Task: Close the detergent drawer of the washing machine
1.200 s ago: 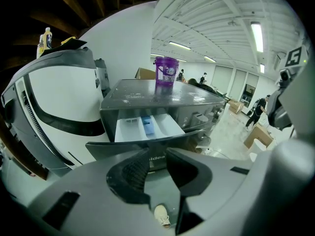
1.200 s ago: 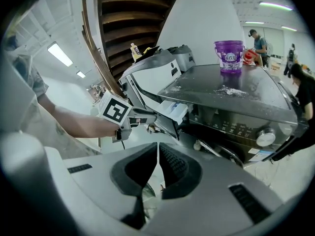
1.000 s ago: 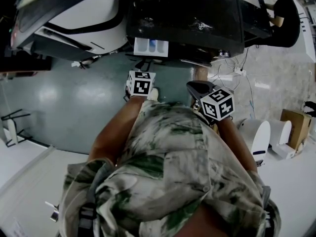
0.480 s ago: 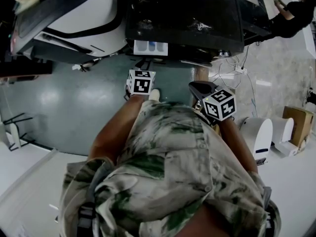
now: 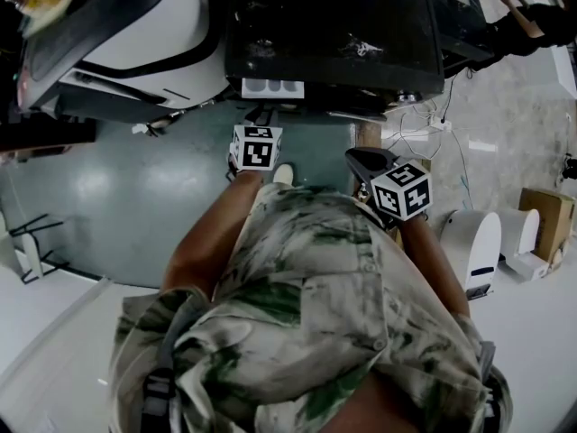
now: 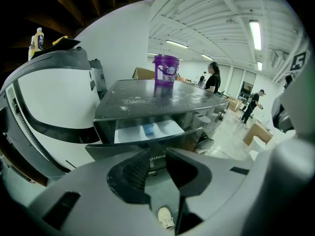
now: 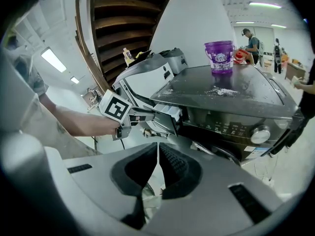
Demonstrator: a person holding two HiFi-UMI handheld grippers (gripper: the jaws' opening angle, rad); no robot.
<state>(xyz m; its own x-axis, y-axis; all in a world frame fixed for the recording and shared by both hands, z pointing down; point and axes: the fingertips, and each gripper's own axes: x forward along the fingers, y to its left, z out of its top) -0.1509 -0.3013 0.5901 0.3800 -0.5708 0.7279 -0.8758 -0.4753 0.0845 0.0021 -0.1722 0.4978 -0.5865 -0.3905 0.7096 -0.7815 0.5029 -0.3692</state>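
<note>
The dark washing machine stands in front of me. Its detergent drawer sticks out a short way, and its white compartments show in the left gripper view. My left gripper points at the drawer's dark front panel with the jaws a little apart and nothing between them. In the right gripper view its tips stand right at that panel. My right gripper hangs to the right, below the machine's front, shut with its pads meeting on nothing.
A purple bucket stands on the machine's lid. A white and grey machine stands at the left. White appliances and a cardboard box sit at the right. Cables lie on the floor, and people stand behind.
Less of the drawer shows out of the machine than a second ago. Both grippers have stayed almost where they were.
</note>
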